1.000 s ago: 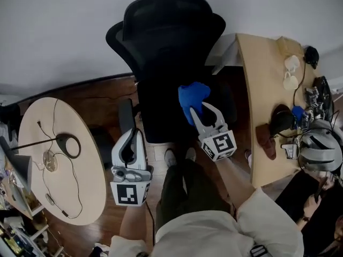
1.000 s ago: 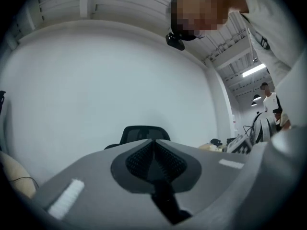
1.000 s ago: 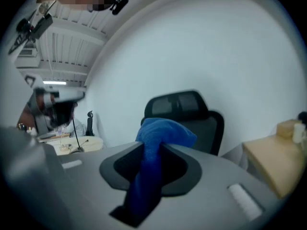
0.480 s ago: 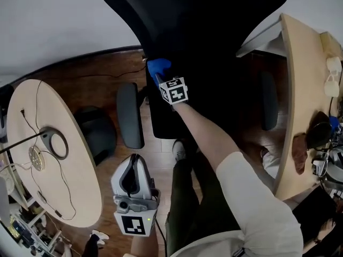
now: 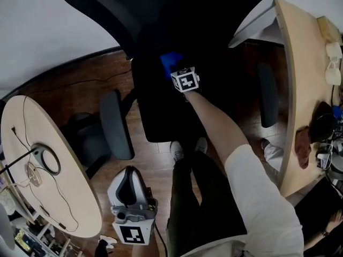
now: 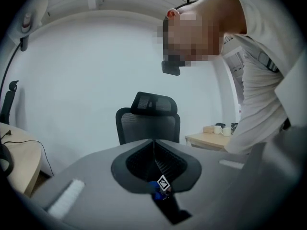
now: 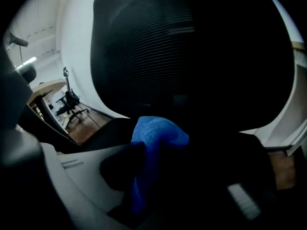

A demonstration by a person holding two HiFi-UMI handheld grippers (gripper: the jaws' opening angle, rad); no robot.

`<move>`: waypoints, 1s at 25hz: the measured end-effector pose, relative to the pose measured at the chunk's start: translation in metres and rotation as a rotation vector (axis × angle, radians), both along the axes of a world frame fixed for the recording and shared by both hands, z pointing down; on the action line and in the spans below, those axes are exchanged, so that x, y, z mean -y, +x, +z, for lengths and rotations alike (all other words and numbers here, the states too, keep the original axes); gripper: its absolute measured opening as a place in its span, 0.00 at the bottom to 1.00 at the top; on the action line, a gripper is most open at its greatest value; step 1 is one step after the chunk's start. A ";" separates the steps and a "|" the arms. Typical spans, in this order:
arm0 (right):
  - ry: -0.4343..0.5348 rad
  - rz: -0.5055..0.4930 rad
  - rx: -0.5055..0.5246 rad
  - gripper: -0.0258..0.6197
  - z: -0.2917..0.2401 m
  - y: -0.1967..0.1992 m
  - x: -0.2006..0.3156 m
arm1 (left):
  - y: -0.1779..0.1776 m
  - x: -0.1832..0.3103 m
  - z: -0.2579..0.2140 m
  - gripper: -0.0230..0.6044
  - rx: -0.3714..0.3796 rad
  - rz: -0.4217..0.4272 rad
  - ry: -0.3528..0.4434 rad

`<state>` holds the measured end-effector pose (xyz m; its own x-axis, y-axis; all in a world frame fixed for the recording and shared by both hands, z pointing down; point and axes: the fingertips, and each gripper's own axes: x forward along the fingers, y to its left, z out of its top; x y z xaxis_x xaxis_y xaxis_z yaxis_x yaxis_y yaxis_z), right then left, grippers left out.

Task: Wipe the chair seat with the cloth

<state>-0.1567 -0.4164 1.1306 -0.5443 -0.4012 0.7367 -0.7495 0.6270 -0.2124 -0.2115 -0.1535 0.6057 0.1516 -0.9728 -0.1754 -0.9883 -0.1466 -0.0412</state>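
At the far left of the head view, a round pale wooden table [image 5: 80,208] is carrying thin black cables and a black ring-shaped object [image 5: 45,162]. Just right of it, low in the frame, the left gripper [image 5: 128,176] is hanging over the brown wooden floor [image 5: 80,90], well apart from the chair. In the left gripper view its jaws are meeting along a centre line with nothing between them [image 6: 154,145], and the chair's mesh backrest [image 6: 148,126] is rising beyond them against a white wall.

Further right, the black office chair's left armrest [image 5: 115,125] is standing beside the black chair seat [image 5: 161,116]. The blue fluffy cloth [image 5: 170,60] is lying on the rear part of that seat, close under the backrest. The right gripper [image 5: 174,68] is clamping this cloth and pressing it down onto the seat, its marker cube facing up just behind. In the right gripper view, the cloth [image 7: 158,133] is bunching up between the two jaws [image 7: 163,169], which are closing on it, and the dark mesh back is filling most of the frame ahead.

The person's arm in a white sleeve [image 5: 257,197] is reaching forward to this gripper. Right of the seat, the second armrest [image 5: 268,95] is standing near a long pale wooden desk [image 5: 297,90], which is holding two white mugs [image 5: 333,63] at its far end.
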 end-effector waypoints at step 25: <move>-0.176 -0.126 0.184 0.19 -0.054 -0.114 -0.145 | 0.012 0.006 -0.037 0.04 -0.016 0.023 0.033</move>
